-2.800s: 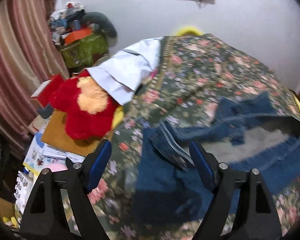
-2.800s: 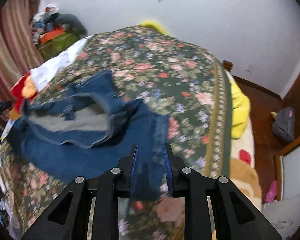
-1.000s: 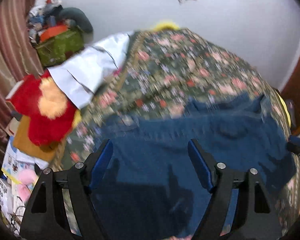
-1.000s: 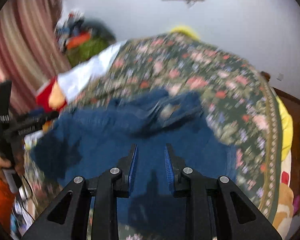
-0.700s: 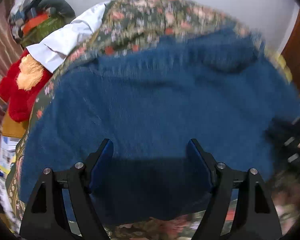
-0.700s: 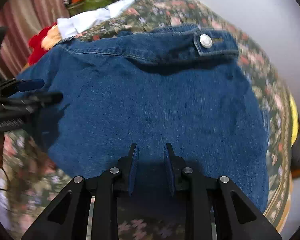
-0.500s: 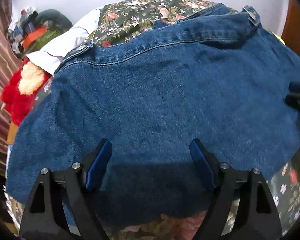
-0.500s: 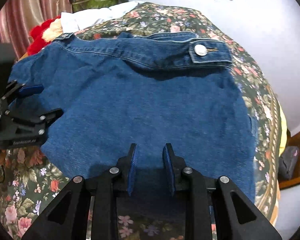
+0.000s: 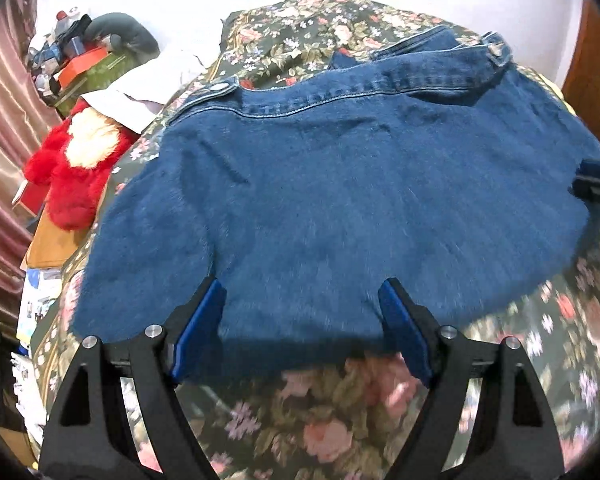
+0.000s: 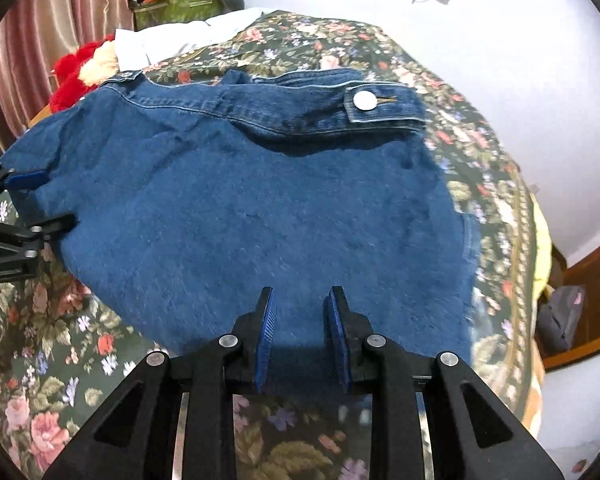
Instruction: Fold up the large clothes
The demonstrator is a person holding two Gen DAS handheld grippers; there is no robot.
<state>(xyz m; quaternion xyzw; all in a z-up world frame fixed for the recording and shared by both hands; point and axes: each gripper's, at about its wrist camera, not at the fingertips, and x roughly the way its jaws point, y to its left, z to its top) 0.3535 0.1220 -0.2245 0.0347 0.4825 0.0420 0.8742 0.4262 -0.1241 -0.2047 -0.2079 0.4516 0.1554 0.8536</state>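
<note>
Between both grippers' jaws, denim jacket (image 9: 340, 200) hem, over floral bedspread (image 9: 340, 420)

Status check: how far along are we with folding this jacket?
Done: the jacket lies spread flat on the bedspread. In hand: the right gripper looks closed on the near hem, and the left gripper hovers open over that same hem. Left: the folding itself, since no part of the jacket is turned over on top yet.
</note>
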